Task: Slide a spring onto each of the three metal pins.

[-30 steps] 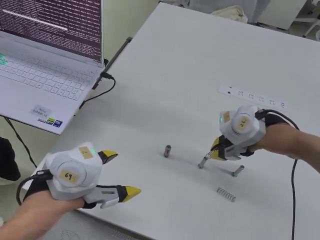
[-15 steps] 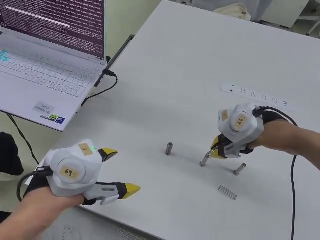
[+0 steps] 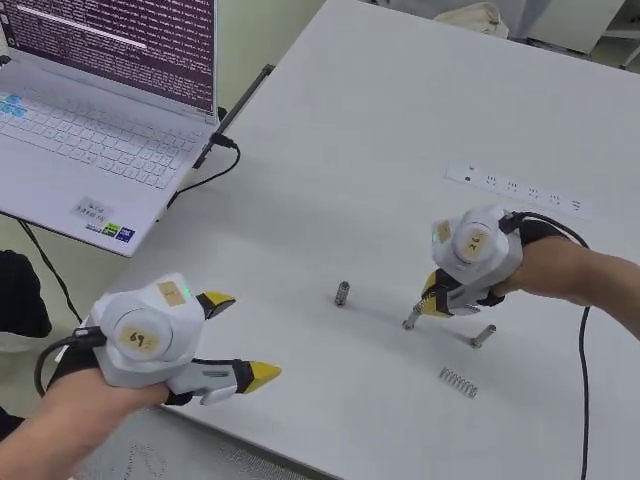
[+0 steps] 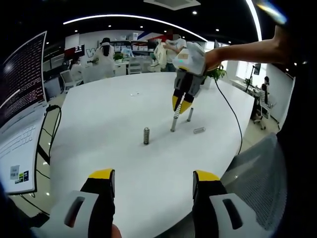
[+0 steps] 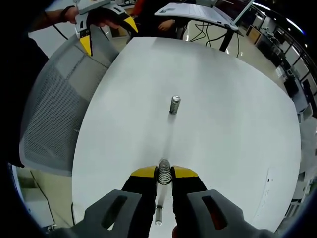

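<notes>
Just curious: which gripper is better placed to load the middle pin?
Right: the right gripper holds a spring right at the pin; the left gripper hangs open, well away from it.

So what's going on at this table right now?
A person is fitting springs onto metal pins on a white table, with a gripper in each hand. The right gripper is shut on a spring at the top of the middle pin. In the head view, the leftmost pin looks like it already wears one. The third pin is bare, and a loose spring lies near it. The left gripper hovers open near the table's edge.
</notes>
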`<state>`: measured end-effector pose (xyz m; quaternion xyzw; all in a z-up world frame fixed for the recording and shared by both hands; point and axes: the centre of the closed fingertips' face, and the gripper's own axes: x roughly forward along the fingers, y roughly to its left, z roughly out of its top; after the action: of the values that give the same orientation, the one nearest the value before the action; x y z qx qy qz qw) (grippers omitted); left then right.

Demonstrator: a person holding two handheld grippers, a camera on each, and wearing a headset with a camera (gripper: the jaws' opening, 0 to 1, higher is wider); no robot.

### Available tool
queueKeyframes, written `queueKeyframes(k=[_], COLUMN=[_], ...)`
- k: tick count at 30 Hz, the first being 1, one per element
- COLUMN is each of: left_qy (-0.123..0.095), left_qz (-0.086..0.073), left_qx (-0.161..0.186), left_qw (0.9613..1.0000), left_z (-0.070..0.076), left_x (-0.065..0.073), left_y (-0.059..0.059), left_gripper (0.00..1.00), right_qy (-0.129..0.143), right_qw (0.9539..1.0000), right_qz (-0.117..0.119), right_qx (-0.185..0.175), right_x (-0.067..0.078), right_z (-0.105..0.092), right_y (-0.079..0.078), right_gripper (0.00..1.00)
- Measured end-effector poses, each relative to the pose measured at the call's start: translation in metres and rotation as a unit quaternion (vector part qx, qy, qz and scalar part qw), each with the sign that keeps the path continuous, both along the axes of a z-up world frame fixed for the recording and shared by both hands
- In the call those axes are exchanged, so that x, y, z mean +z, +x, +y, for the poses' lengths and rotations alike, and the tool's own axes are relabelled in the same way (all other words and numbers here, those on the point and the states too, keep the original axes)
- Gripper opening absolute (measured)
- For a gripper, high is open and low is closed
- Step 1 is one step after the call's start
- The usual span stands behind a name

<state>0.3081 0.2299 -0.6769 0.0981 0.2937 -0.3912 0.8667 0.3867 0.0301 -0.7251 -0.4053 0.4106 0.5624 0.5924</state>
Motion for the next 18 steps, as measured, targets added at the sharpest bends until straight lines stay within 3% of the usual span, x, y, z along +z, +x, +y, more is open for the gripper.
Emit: queueKeyframes(k=[18], left_qy=[-0.002], left_qz=[0.003], left_qx=[0.001], left_qw=[1.0000], left_z=[0.0004], left_x=[-0.0014], left_y=[-0.0012], left_gripper=[0.59], right_qy=[-0.015], right_qw=[0.9998], right_qz=[0.005], right_qx=[0.012], right_x=[-0.0083], right_z=[0.0032], right_y=[-0.0011], right_gripper=[0.09])
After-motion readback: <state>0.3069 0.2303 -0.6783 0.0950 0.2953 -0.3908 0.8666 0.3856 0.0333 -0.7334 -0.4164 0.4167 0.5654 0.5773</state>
